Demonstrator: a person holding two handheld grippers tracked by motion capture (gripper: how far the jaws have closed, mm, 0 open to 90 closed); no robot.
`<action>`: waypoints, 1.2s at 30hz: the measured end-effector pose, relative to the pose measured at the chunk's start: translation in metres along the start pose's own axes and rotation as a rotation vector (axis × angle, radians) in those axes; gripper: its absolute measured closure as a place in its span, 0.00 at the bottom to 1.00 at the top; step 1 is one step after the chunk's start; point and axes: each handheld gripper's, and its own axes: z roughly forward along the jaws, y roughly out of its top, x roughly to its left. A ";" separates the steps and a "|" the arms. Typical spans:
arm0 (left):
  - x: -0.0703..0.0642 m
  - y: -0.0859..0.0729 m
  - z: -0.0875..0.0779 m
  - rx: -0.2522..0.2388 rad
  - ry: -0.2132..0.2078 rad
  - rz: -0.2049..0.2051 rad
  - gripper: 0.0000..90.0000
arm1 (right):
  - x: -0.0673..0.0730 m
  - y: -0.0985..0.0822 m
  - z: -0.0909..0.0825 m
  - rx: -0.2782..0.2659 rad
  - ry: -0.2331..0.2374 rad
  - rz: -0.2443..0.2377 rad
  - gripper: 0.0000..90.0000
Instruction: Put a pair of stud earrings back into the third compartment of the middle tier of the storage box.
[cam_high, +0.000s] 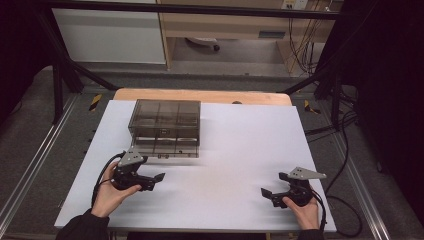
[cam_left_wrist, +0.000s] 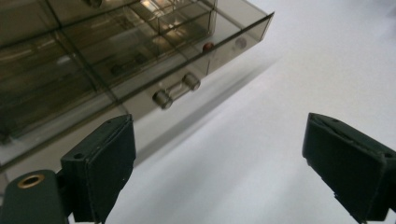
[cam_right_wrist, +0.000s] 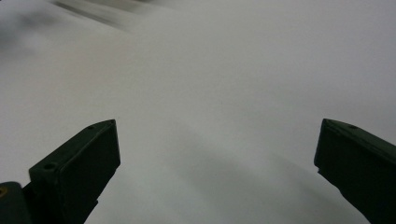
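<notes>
Two grippers are sitting wide open and holding nothing: the left gripper (cam_high: 161, 177) is hovering just in front of the box's (cam_high: 165, 127) near-left corner, the right gripper (cam_high: 273, 186) is resting well apart from it at the near right of the table (cam_high: 235, 150). The smoked-plastic box is sitting at the far left-centre of the table, lid looking shut over its compartments, with the front latch (cam_left_wrist: 176, 90) lying just ahead of the left jaws and untouched. Judging by that, nothing is looking done yet; closing in on the latch and working the box is all remaining.
</notes>
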 end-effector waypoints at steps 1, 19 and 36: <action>0.001 -0.003 0.000 0.000 -0.001 -0.006 0.10 | 0.000 0.000 0.000 0.000 -0.001 -0.002 0.01; 0.019 -0.043 -0.014 -0.009 0.026 -0.035 0.10 | 0.000 -0.001 0.000 0.007 -0.004 0.005 0.01; 0.031 -0.058 -0.019 0.000 0.047 -0.058 0.10 | 0.001 -0.001 0.001 0.020 -0.003 -0.003 0.01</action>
